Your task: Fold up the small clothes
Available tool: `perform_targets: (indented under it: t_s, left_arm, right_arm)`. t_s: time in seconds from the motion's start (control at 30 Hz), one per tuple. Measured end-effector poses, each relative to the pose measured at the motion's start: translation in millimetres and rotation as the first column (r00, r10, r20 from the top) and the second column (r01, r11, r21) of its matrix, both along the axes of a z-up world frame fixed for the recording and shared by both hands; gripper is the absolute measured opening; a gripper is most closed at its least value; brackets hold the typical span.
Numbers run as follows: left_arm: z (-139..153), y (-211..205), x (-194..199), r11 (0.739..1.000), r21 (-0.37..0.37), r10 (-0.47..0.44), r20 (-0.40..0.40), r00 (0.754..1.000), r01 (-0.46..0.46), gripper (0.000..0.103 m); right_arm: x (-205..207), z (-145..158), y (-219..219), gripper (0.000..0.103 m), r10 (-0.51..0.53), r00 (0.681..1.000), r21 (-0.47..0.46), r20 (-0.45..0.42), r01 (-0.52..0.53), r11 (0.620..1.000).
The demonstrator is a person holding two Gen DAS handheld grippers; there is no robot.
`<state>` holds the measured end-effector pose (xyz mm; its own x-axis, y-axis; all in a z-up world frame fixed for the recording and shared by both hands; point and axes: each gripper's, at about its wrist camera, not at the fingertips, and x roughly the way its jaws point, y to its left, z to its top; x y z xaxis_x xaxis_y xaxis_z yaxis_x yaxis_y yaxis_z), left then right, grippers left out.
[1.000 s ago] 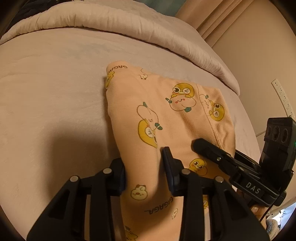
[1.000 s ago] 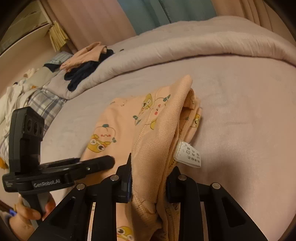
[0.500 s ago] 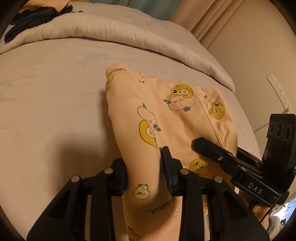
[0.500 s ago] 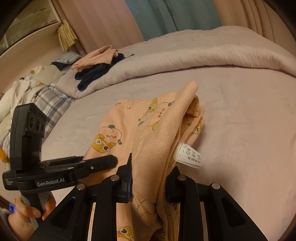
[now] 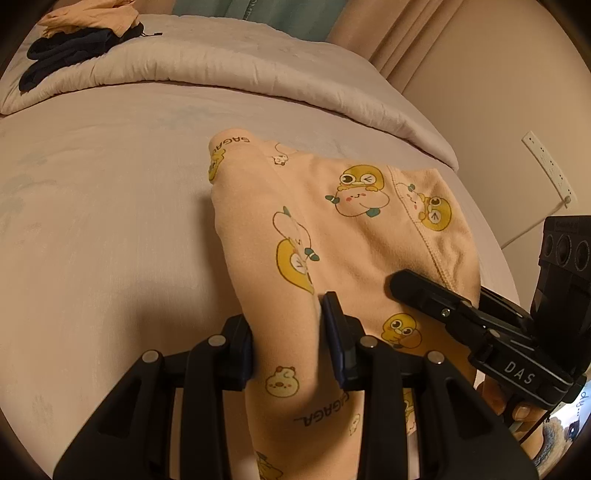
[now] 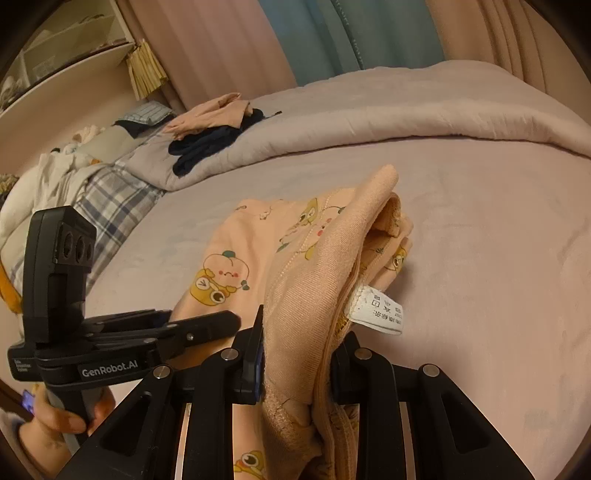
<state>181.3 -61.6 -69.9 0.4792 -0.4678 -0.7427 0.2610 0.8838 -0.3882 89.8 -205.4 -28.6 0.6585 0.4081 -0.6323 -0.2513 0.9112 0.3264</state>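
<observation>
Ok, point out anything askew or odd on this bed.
Nothing damaged or spilled. The white care tag sticks out of the peach garment beside the right claw; loose dark clothes lie heaped on the rolled duvet.

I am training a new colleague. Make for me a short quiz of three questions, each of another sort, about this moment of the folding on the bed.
1. True or false: both grippers are shut on the peach garment.
2. Which side of the garment bears the white care label: A, the side in the right gripper; B, the side in the left gripper?
3. Name what lies on the rolled duvet behind.

Key: 1 true. 2 A. 3 a pile of dark clothes and peach clothes.
</observation>
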Motion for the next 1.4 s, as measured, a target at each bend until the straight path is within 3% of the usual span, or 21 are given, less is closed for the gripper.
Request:
perform_targets:
  t_s: [0.97, 1.4]
  left_arm:
    - [11, 13, -76, 0.999, 0.010, 0.050, 0.007, 0.999, -0.050, 0.033]
    - [31, 25, -101, 0.998, -0.003, 0.064, 0.052, 0.997, -0.064, 0.033]
  right_arm:
    - [-62, 11, 17, 0.028, 0.064, 0.998, -0.002, 0.025, -0.064, 0.998]
    - [-81, 26, 20, 0.028, 0.095, 0.991, -0.013, 0.089, -0.094, 0.995]
